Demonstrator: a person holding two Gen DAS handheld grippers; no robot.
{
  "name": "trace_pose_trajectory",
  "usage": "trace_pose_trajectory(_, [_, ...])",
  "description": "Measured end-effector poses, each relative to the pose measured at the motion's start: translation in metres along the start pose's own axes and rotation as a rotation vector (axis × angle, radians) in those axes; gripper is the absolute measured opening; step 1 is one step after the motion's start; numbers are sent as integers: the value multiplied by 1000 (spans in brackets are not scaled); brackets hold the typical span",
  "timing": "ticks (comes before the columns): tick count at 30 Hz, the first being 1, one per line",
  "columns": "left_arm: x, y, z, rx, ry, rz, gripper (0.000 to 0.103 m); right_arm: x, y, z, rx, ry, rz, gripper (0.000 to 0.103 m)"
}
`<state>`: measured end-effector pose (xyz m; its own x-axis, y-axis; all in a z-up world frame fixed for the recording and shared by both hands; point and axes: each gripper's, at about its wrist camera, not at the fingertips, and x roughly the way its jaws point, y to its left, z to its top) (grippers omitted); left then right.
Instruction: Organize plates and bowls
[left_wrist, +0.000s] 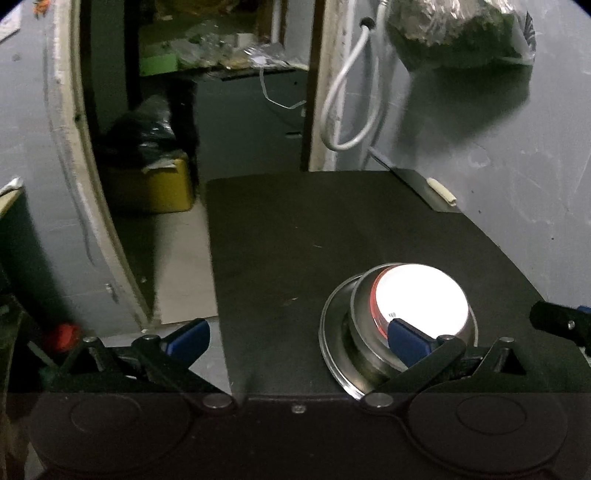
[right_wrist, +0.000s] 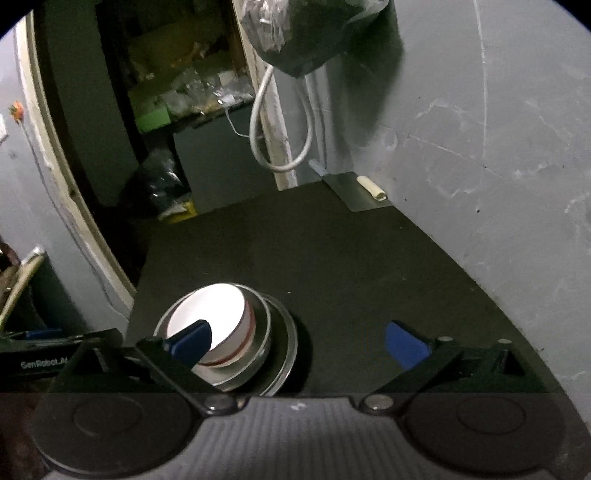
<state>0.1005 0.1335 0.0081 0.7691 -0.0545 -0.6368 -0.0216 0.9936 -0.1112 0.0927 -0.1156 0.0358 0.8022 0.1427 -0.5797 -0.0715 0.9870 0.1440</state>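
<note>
left gripper (left_wrist: 299, 339) stands wide, nothing between its fingers; its right pad overlaps the stack only in view. right gripper (right_wrist: 295, 343) likewise wide and empty. the stack sits on the black table (left_wrist: 295, 229): white bowl (left_wrist: 421, 299) nested in a steel bowl (left_wrist: 364, 343), on a steel plate (left_wrist: 332, 332), at 4 o'clock in the left view, 8 o'clock in the right. nesting looks complete and level. judged step: withdrawal. best lifted clear without brushing the rim. a flat plate (right_wrist: 354, 192) lies far, at 12 o'clock, by the wall.
</note>
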Motion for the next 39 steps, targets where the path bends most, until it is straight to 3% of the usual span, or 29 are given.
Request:
trace_pose_trajectory(10, [-63,-38,-37,-67,-73,127,102,-34,-30,-27,-58,5,109,103])
trace_pose_trajectory(17, [-104,-62,-71,-64,-72,179,102,-60,-42,-50,-66,8,164,103])
trace_pose_trajectory(29, [-142,-50,-104,-45,-72,141,102,-106,-28,-88,-116,11,168,103])
trace_pose_trajectory(39, [-160,-13,-127,-20,-117,66,102,-142,8,-106,-84,-84,50,103])
